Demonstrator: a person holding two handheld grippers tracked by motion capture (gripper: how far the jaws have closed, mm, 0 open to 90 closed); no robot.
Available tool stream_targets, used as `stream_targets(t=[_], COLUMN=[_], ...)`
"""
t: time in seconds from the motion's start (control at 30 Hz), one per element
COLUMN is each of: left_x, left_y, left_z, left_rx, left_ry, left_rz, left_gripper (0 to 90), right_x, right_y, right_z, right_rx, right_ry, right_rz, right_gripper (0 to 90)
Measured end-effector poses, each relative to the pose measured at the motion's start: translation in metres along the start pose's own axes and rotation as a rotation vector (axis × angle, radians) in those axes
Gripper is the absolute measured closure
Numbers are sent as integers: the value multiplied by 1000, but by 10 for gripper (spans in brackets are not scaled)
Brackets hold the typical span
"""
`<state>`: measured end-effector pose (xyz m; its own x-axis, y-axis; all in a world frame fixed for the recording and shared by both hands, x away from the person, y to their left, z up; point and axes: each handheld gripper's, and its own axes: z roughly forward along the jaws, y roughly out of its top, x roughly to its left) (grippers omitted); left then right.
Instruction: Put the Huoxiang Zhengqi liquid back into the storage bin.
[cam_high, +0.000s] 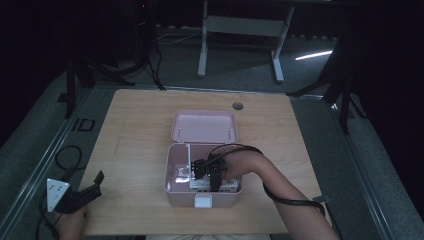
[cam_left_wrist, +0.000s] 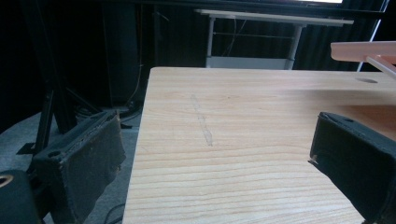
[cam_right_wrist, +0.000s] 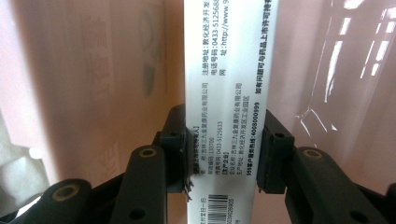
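One pink box (cam_high: 202, 192) sits mid-worktop (cam_high: 135, 130) with its lid (cam_high: 204, 126) swung back to the far side, leaving the inside open to reach. The right claw (cam_high: 214, 176) is down inside it, clenched on the narrow edges of one white printed carton (cam_right_wrist: 229, 93), likely gripped there because the box walls leave little room. Other contents are too dim to count. The left claw (cam_high: 80, 196) rests at the near left corner, well apart from the box, jaws spread and empty over bare wood.
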<state>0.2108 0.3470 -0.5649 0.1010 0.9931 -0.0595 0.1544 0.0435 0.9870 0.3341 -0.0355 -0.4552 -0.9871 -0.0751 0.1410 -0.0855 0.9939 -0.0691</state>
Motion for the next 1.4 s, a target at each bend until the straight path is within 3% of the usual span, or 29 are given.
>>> stream_targets(t=[0.2, 0.4, 0.5, 0.6, 0.73, 0.93, 1.1, 1.2, 1.23, 1.3, 1.4], left_x=[0, 0, 0, 0, 0, 0, 0, 0, 0, 0, 0], left_y=[0, 0, 0, 0, 0, 0, 0, 0, 0, 0, 0], left_z=[0, 0, 0, 0, 0, 0, 0, 0, 0, 0, 0], left_rx=[-2, -1, -3, -2, -2, -3, -3, -1, -1, -3, -2], left_ry=[1, 0, 0, 0, 2, 3, 5, 2, 2, 2, 2], left_rz=[0, -2, -2, -3, 0, -2, 1, 0, 0, -1, 0], left_gripper=[31, 31, 31, 31, 31, 31, 31, 31, 31, 31, 31], right_x=[1, 2, 4, 3, 3, -1, -7, -14, -14, -20, -26], right_y=[-1, -8, -17, -29, -51, -92, -119, -141, -141, -155, -166], right_z=[-4, -27, -45, -64, -84, -103, -103, -93, -93, -76, -56], right_rx=[-5, -56, -115, -193, -286, -413, -489, -539, -539, -560, -540], right_ry=[5, -40, -58, -59, -98, -207, -277, -314, -314, -297, -293], right_rz=[4, 14, 33, 61, 75, 126, 168, 209, 209, 240, 267], right_gripper=[541, 471, 417, 321, 185, 134, 134, 133, 133, 132, 132])
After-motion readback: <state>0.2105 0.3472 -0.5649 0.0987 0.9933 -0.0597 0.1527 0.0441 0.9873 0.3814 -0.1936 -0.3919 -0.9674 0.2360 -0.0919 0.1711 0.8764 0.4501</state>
